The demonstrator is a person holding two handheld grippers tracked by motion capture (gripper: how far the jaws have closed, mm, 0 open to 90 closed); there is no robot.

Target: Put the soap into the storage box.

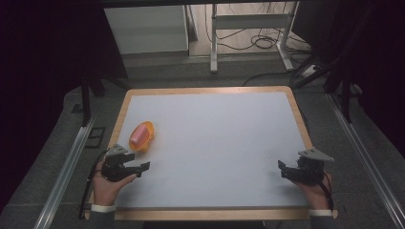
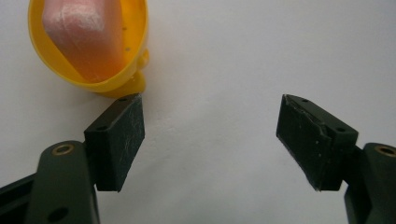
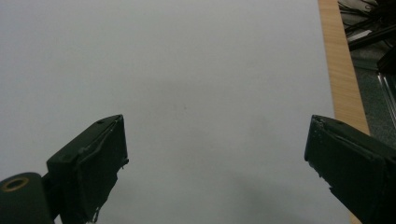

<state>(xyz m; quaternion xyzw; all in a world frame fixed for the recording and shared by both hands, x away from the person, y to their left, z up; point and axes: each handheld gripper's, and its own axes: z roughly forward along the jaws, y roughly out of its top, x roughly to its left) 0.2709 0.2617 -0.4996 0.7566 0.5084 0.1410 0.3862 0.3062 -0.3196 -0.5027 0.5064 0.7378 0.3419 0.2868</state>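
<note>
Room: I see a dim space beyond the table, with a white cabinet and a metal frame standing on a floor where loose cables trail.

Table: a pale grey top with a light wooden border; from my high view it lies lengthwise across the frame, and its wooden edge runs down the right of my right gripper view.

Left hand: it comes in from the bottom at the near left corner of the table, a white cuff at the wrist.

Right hand: it comes in at the near right corner, also with a white cuff.

Left gripper: held low over the near left part of the table, pointing toward the middle. My left gripper view shows its jaws spread wide with bare table between them and nothing held.

Right gripper: held over the near right part, well apart from the other, pointing inward. Its jaws stand wide apart too, gripping nothing.

Yellow bowl: it sits on the table near the left border, just beyond the left gripper. In the left gripper view its rim is just beside the tip of the jaw on that view's left; I cannot tell whether they touch.

Pink block: it lies inside the yellow bowl, its top face pale and dusty-looking.
</note>
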